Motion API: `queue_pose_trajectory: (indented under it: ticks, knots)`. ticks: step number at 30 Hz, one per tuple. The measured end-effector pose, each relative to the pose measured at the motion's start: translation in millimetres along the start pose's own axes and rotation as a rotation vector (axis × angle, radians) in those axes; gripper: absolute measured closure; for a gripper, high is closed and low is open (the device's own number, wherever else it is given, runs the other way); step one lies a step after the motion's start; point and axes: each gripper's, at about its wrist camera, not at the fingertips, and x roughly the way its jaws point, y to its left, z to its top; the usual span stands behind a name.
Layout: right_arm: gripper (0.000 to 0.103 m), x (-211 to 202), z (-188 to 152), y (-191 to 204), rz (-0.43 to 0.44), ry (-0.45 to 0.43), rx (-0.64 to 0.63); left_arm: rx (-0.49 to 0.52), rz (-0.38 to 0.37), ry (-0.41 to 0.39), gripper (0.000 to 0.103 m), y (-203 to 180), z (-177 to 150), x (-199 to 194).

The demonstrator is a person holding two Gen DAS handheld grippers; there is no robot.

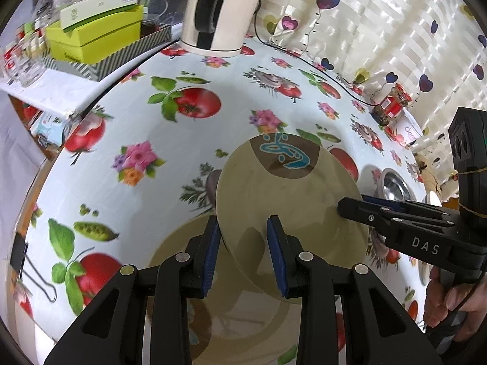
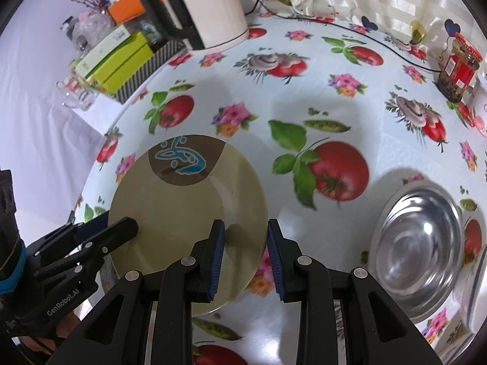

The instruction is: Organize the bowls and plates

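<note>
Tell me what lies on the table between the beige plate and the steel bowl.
Nothing: in the right wrist view only bare printed tablecloth separates the beige plate from the steel bowl.

Ahead of me a white electric kettle [image 2: 210,9] stands at the bench's [image 2: 274,115] far edge, yellow-green boxes [image 2: 121,57] stacked to its left, and a red-labelled jar [image 2: 458,67] stands by the heart-print curtain [image 1: 380,24].

place: home dining corner | shown by: fruit-printed tablecloth [image 2: 304,115], kettle [image 2: 210,9], heart-patterned curtain [image 1: 380,24], jar [image 2: 458,67] at table's far edge
</note>
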Motion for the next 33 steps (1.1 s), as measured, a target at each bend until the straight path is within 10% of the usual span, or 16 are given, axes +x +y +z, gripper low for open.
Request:
queue_pose_trajectory:
  ticks: [33]
  knots:
    - [0.075, 21.2, -49.7, 55.2, 0.015, 0.057, -0.082, -0.061, 0.044, 0.018, 0.071, 38.4, -55.3, -21.4]
